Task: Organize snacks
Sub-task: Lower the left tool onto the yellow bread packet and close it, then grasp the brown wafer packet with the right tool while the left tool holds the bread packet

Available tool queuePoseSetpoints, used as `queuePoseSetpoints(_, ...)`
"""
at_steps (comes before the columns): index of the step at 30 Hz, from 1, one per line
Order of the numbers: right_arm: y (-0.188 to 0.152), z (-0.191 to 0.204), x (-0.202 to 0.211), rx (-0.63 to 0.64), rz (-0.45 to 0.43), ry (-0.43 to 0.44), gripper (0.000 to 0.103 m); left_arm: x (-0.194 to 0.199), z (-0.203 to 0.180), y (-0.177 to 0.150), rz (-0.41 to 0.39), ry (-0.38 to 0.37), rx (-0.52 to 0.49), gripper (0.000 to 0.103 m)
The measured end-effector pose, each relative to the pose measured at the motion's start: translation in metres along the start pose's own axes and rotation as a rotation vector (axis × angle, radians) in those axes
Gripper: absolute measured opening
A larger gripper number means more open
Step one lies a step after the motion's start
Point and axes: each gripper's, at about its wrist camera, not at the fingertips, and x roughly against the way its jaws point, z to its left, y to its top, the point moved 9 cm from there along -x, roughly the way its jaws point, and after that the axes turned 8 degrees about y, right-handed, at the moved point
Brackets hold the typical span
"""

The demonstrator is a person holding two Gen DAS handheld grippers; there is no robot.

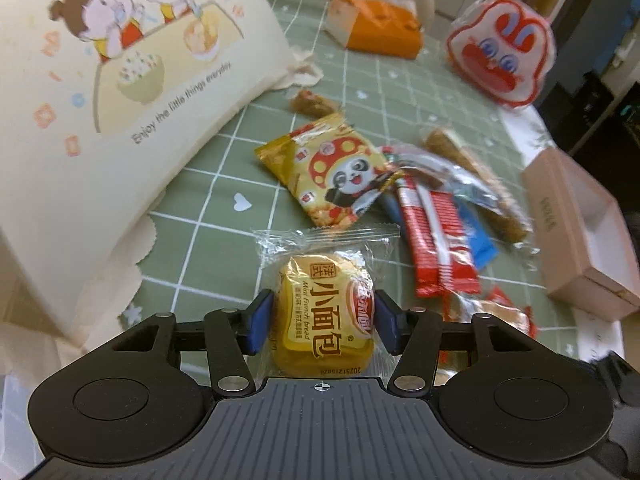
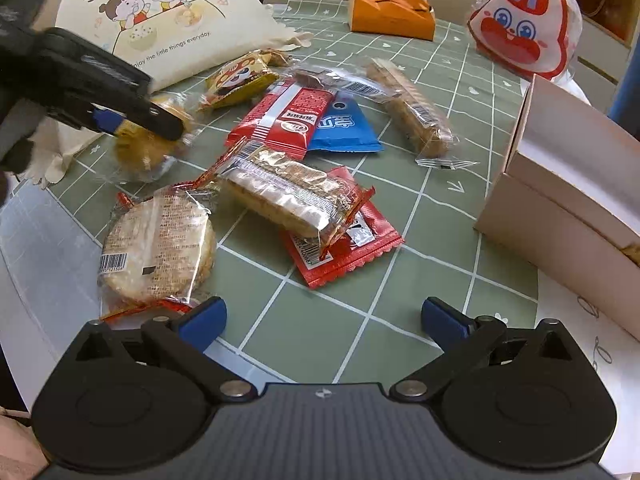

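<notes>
Setting: a counter (image 2: pixel 400 280) under a green cloth with a white grid, with wrapped snacks strewn across its middle and an open pale pink cardboard box (image 2: pixel 560 216) at its right edge, which I take to be where the snacks are meant to go.

Left tongs (image 1: pixel 323 318): their blue pads sit on either side of a small yellow-wrapped mini French bread in clear plastic (image 1: pixel 326 316) – touching or very nearly touching its sides. Whether they actually squeeze it, I cannot tell. The bread lies at the near left of the pile, beside a cream cloth bag printed with two cartoon children (image 1: pixel 100 120).

Left hand pose: angled steeply down onto the bread. Seen from the right wrist, the black tool comes in from the left edge, low over the counter.

Right tongs (image 2: pixel 323 320): spread wide and holding nothing – only bare cloth shows between the pads.

Right hand pose: tilted down over the near edge, with a round rice cracker in clear wrap (image 2: pixel 158 246) just ahead to its left and a long crisp bar in red-trimmed clear film (image 2: pixel 292 196) lying across a flat red sachet (image 2: pixel 344 248).

Why this layout: the two hands appear to split the pile, each nearest its own share.

Far side: an orange folded carton (image 2: pixel 392 16) and a white bag with a red cartoon face (image 2: pixel 524 28), well apart from the pile.
</notes>
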Motion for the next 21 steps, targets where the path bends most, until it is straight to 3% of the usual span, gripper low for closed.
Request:
queuePoseSetpoints(6,0.003,0.001,-0.003,0.041,0.026,0.023,0.103,0.020,0.007,-0.027,0.061,-0.120,0.157,0.058)
queuePoseSetpoints(7,0.005,0.002,-0.004,0.064,0.048,0.043,0.099,0.024,0.007,-0.032,0.073,-0.118,0.159,0.058)
queuePoseSetpoints(9,0.013,0.003,0.000,0.103,0.046,0.064,0.088,0.033,0.000,-0.044,0.102,-0.117,0.107,0.058)
queuePoseSetpoints(10,0.019,0.002,0.004,0.118,0.015,0.056,0.088,0.039,-0.006,-0.052,0.125,-0.138,0.064,0.058)
queuePoseSetpoints(13,0.040,0.002,0.013,0.168,-0.078,0.025,0.088,0.054,-0.040,-0.076,0.229,-0.291,-0.081,0.058)
queuePoseSetpoints(15,0.052,0.001,0.010,0.168,-0.105,0.035,0.087,0.052,-0.062,-0.091,0.292,-0.355,-0.139,0.058)
queuePoseSetpoints(17,0.064,0.001,0.000,0.153,-0.113,0.061,0.082,0.040,-0.075,-0.099,0.323,-0.354,-0.143,0.058)
queuePoseSetpoints(19,0.069,0.003,-0.011,0.125,-0.082,0.093,0.064,0.032,-0.079,-0.101,0.336,-0.338,-0.140,0.058)
queuePoseSetpoints(21,0.068,0.008,-0.016,0.069,-0.024,0.153,0.055,0.030,-0.077,-0.097,0.322,-0.314,-0.140,0.057)
